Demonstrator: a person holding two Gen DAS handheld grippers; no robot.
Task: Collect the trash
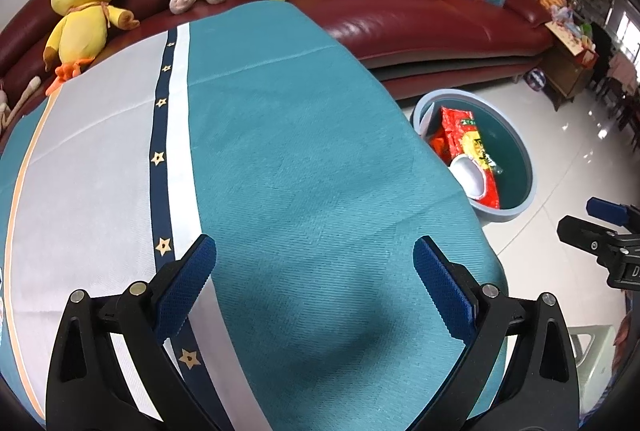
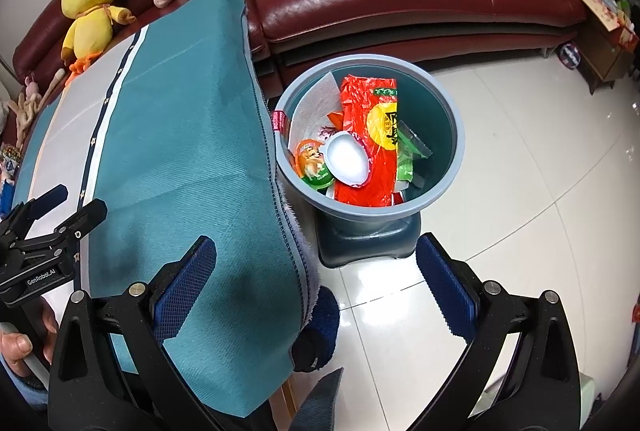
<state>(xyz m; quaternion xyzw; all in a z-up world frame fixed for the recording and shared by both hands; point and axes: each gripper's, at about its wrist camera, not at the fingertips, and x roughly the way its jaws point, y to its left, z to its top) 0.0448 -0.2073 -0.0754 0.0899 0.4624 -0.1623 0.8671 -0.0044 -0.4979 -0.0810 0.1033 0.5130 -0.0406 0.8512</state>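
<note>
**Status: collection appears complete**

Trash (image 2: 366, 147), wrappers and a white cup, lies inside the bin (image 2: 452, 167) on the floor at the surface's (image 1: 304, 159) 3 o'clock. No trash shows on the surface. Left gripper (image 1: 314, 287) and right gripper (image 2: 316, 287): jaws wide apart, empty.

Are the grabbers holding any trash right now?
No. The left hand-held gripper and the right hand-held gripper are both open and empty. The trash sits in the bin.
</note>
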